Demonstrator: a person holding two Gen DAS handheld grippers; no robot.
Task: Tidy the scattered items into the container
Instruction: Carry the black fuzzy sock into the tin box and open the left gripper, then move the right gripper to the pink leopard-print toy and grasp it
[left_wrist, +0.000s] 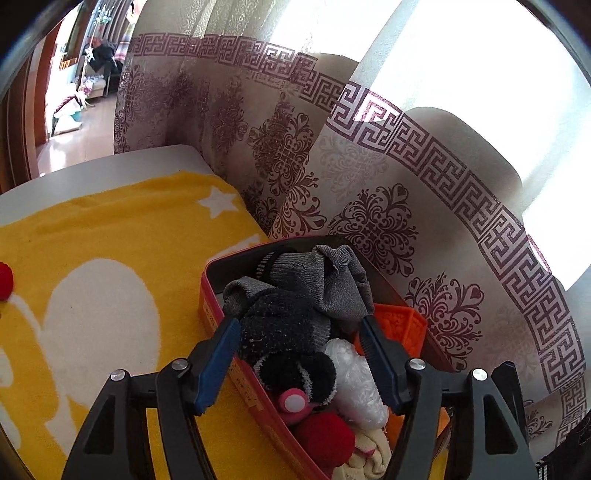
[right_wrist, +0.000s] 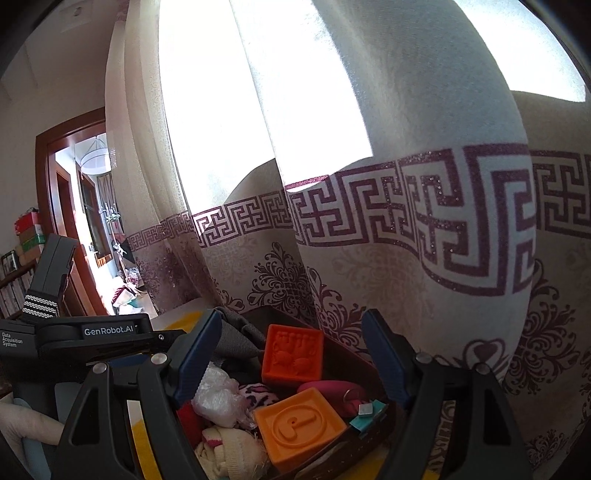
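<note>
Left claw (left_wrist: 299, 354) hangs spread wide and empty over the red container (left_wrist: 212, 314) — heaped with grey socks (left_wrist: 332, 280), a red ball (left_wrist: 325, 439) and orange blocks (right_wrist: 293, 356) — on the yellow towel (left_wrist: 110, 236), while another red ball (left_wrist: 4, 280) lies well apart, and the right claw (right_wrist: 288, 362) gapes wide, empty.

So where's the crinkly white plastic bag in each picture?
Left wrist view: the plastic bag is low and center-right in the red box, between the tool's fingers.
Right wrist view: the bag is low and left of center, beside the left finger.
Shared landmark: the cream sock just below the bag in both.
</note>
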